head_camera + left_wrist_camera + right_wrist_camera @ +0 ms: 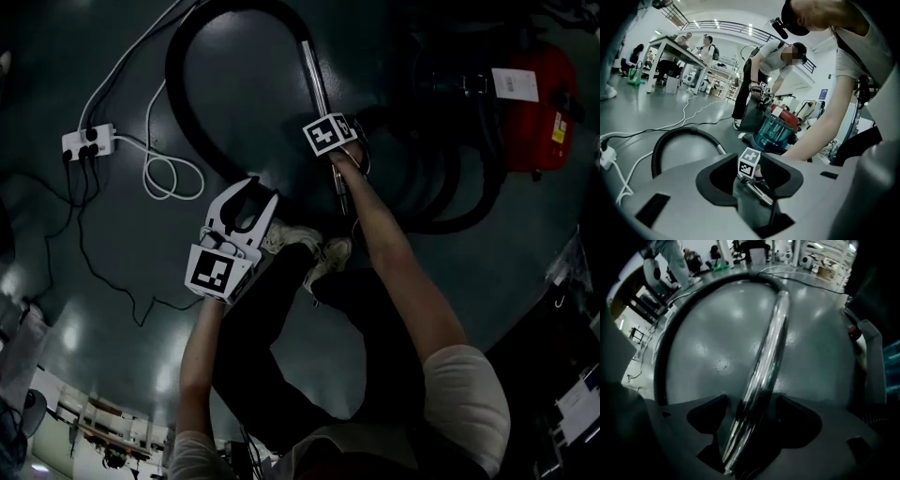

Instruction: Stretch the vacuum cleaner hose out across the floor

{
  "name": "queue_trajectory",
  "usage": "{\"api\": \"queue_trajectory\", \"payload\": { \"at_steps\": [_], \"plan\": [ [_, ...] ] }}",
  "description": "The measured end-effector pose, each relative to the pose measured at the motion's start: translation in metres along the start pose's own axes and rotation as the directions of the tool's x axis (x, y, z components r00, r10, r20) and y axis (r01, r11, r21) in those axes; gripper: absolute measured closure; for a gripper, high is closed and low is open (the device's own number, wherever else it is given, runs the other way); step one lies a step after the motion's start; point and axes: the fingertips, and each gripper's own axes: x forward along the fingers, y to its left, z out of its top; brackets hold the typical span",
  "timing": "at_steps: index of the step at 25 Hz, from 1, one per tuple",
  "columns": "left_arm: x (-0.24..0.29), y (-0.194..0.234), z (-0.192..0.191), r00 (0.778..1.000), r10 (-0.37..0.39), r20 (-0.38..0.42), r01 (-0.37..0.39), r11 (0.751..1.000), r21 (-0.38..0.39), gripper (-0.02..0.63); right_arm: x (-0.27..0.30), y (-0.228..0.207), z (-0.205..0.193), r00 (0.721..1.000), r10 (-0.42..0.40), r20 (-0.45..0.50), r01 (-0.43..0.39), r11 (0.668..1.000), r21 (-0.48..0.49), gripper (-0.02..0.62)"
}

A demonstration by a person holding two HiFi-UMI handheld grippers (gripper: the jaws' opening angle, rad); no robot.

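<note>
While the person bends low over the floor (248, 94), the left tongs (251, 208) are the nearest thing. They sit at the end of a forearm that reaches toward 12 o'clock. They stand spread, hold nothing, and look almost level across the room.

Just beyond them, toward 1 o'clock, the right tongs (751, 423) point straight down from a stretched arm and pinch the metal tube (317, 80) near its lower end. The tube runs over the floor toward 12 o'clock. There the black hose (180, 94) joins it, bends round through 10 o'clock and passes close by the left tongs in a wide loop, so it is not yet stretched out.

Farther off, at 2 o'clock, stands the red vacuum cleaner (534, 103). At 10 o'clock lie a power strip (89, 142) and a white cable (167, 176).

The tube looks stiff and smooth, so I think it may slip between the pads. The ribbed hose seems soft and light, and it will probably spring back into its curl. A safer hold is perhaps on the ribs just beside the tube. The cleaner body looks heavier and may roll if it is pulled.
</note>
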Motion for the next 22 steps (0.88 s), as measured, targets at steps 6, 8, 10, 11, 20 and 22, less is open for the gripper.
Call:
{"api": "queue_trajectory", "payload": {
  "at_steps": [6, 8, 10, 11, 20, 22],
  "plan": [
    [0.018, -0.015, -0.006, 1.0, -0.023, -0.002, 0.023, 0.999, -0.023, 0.46, 0.0, -0.013, -0.003, 0.996, 0.08, -0.026, -0.079, 0.996, 0.044, 0.377],
    [0.007, -0.025, 0.013, 0.999, -0.038, 0.035, 0.038, 0.999, 0.002, 0.46, -0.021, -0.012, 0.002, 0.994, 0.108, 0.018, -0.109, 0.988, 0.108, 0.39],
    [-0.013, -0.027, 0.039, 0.997, -0.031, 0.074, 0.032, 0.999, -0.007, 0.46, -0.06, -0.006, 0.014, 0.99, 0.093, 0.108, -0.106, 0.986, 0.129, 0.39],
    [-0.025, -0.029, 0.05, 0.997, -0.025, 0.073, 0.026, 0.999, -0.02, 0.46, -0.086, -0.003, 0.019, 0.985, 0.081, 0.155, -0.103, 0.985, 0.138, 0.391],
    [-0.113, -0.094, 0.186, 0.998, 0.013, 0.056, 0.0, 0.973, -0.232, 0.46, -0.377, 0.045, 0.002, 0.911, 0.251, 0.326, -0.353, 0.885, 0.304, 0.4],
    [-0.128, -0.121, 0.214, 0.998, 0.03, 0.059, -0.015, 0.968, -0.249, 0.46, -0.436, 0.065, -0.012, 0.894, 0.29, 0.341, -0.389, 0.881, 0.271, 0.4]
  ]
}}
